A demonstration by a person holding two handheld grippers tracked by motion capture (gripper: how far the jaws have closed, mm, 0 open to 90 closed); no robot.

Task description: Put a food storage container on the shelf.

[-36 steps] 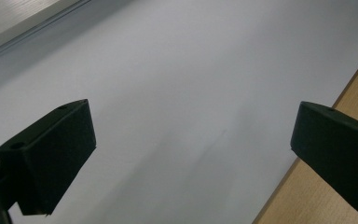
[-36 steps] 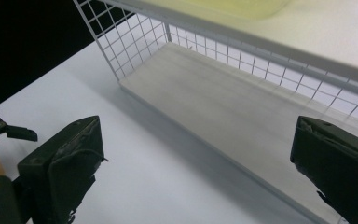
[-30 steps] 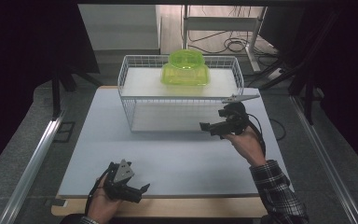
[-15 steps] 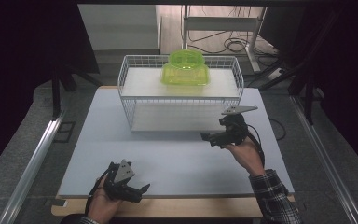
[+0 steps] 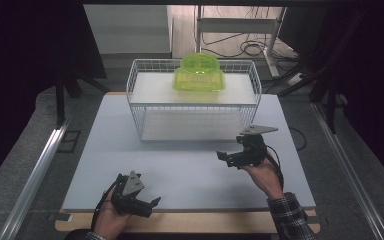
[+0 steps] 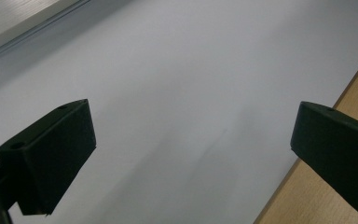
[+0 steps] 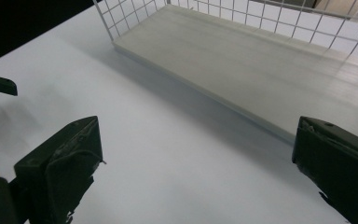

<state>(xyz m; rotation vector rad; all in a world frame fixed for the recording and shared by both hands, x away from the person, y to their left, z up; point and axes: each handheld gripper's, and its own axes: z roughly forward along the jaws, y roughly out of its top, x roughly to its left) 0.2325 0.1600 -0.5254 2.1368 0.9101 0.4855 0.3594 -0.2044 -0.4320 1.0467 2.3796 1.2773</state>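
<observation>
**Observer:** Grippers first. Your left gripper (image 5: pixel 147 204) rests low at the near edge of the desk (image 5: pixel 190 172), left of centre; in the left gripper view its jaws stand wide apart with bare white surface between them. Nothing held.

**Operator:** And the right one?

**Observer:** Your right gripper (image 5: pixel 228 157) hangs over the right half of the desk, jaws pointing left across the surface. The right gripper view shows them spread wide too, with no object in the gap. Empty.

**Operator:** Where is the thing I'd be going for?

**Observer:** The green container (image 5: pixel 199 73) sits on the upper shelf of the wire basket (image 5: pixel 139 107), at the far edge of the desk, roughly centred on that shelf. It is well apart from both tools. The lower shelf board (image 7: pixel 270 65) lies bare ahead of your right jaws.

**Operator:** Which hand is nearer?

**Observer:** The right, clearly. It hovers just off the basket's near right corner; the left is back at the near edge, well apart from the basket. From your right gripper the container lies farther away, higher, and a little to the left.

**Operator:** Its long axis?

**Observer:** Seems to run side to side, parallel to the far edge, though the shape is nearly square, so hold that loosely. My judgement: you'd turn the right jaws toward the far edge and lift above the basket rim before reaching in.
</observation>
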